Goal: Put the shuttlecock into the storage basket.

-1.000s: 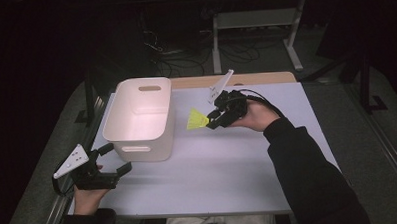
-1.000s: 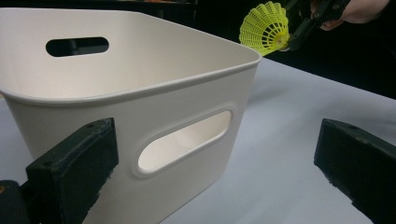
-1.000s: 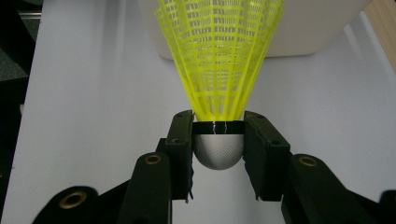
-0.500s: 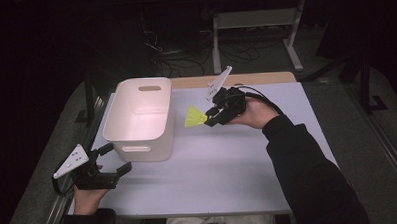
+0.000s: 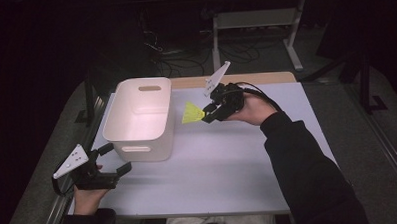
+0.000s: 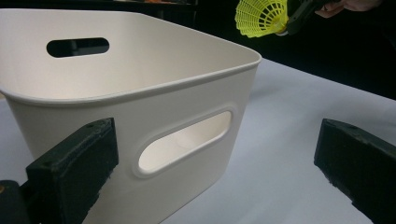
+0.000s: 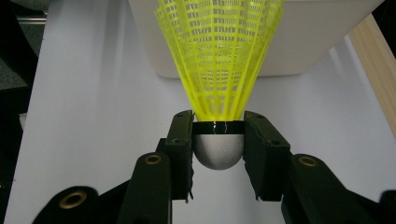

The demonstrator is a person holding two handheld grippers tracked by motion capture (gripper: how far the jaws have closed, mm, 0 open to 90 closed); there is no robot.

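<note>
A yellow plastic shuttlecock [image 5: 191,113] [image 7: 219,56] hangs above the table just right of the white bin [image 5: 141,119]. My right gripper [image 5: 205,117] [image 7: 218,147] is shut on its grey rounded cork base, with the skirt pointing toward the bin. The left gripper view catches the shuttlecock [image 6: 261,16] high beyond the bin's far corner. My left gripper [image 5: 113,159] [image 6: 219,168] rests near the table's front left, open, with nothing between its pads; it faces the bin's near wall and handle slot [image 6: 187,142].
The white bin [image 6: 140,79] has a handle slot in each short wall and looks bare inside. A pale wooden strip [image 5: 235,79] runs along the table's far edge. Metal frame legs [image 5: 294,38] and cables lie on the dark floor beyond.
The right gripper with the shuttlecock has shifted slightly, staying beside the bin's right wall. The left gripper has kept still.
</note>
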